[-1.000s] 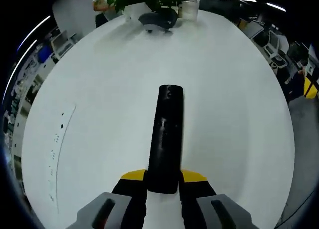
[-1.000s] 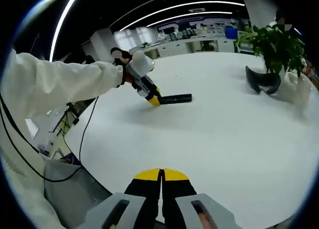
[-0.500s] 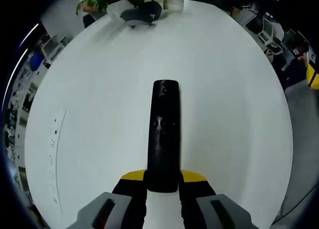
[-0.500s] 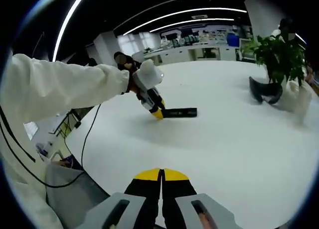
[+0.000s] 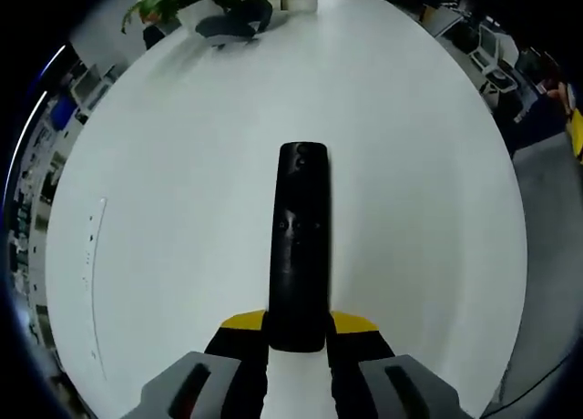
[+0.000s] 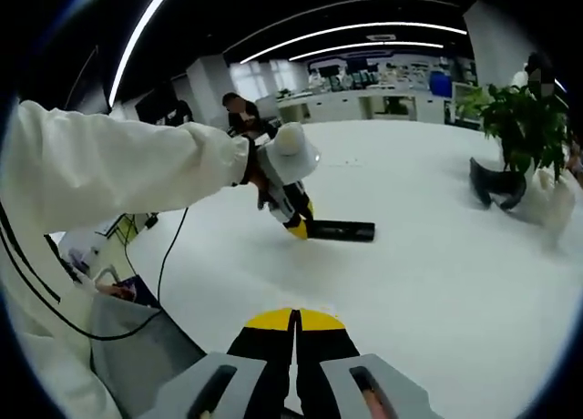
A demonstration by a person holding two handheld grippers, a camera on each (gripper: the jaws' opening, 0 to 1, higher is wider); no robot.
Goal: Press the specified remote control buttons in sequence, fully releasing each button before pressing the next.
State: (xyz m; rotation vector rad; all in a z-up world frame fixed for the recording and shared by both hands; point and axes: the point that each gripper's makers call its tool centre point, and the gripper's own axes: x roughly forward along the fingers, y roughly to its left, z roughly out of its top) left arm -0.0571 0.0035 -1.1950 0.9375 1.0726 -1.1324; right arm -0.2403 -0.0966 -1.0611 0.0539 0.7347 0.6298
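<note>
Holding the remote control (image 5: 299, 246) by its near end, we keep it level over the white table (image 5: 182, 164), its long body running toward 12 o'clock in the left gripper view. We judge it light, rigid and smooth-cased, so it could slip or pivot under a press; a hold low on the body, away from the buttons, suits it. The button face points up at the camera, with a small cluster showing near mid-body and another near the far tip.

Our left gripper (image 5: 299, 332) has its yellow-tipped jaws pinching the remote's near end from both sides. In the right gripper view that same gripper (image 6: 293, 220) sits at about 11 o'clock, carried by a white sleeve (image 6: 109, 168), with the remote (image 6: 342, 229) reaching out toward 3 o'clock just above the table.

Our right gripper (image 6: 294, 326) hangs well apart from the remote, jaws pressed together on nothing, tips aimed across the table. A potted plant (image 6: 515, 114) and a dark curved object (image 6: 496, 184) stand at the far edge.
</note>
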